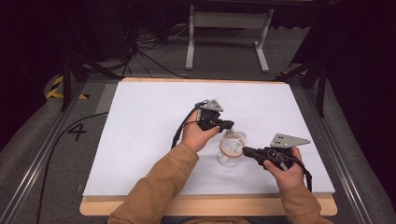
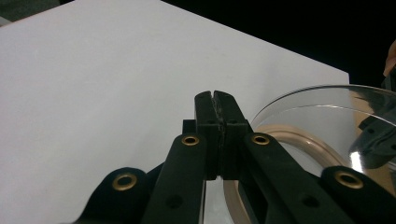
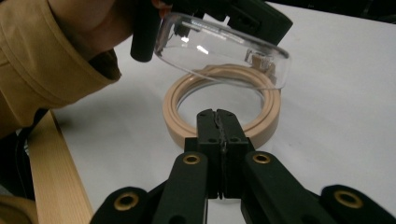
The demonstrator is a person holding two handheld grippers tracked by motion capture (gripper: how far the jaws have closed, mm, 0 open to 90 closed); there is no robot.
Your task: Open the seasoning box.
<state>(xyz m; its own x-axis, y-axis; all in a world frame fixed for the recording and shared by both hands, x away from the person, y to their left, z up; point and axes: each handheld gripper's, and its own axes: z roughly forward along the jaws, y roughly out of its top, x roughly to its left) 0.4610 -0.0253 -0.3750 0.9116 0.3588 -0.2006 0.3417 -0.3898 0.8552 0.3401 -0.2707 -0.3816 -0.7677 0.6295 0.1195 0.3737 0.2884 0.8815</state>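
The glass jar [image 1: 230, 154] stands upright between both grippers, its tan-ringed mouth [image 3: 222, 107] just ahead of the right gripper [image 3: 217, 114] and beside the left gripper [image 2: 215, 97], both with jaws pressed together, empty

The flat white table top [image 1: 154, 140] is bright; the room behind is dark. Light glints on the clear round plastic lid [image 3: 219, 51] above the right claw [image 3: 216, 114]. Close claw parts look blurry.
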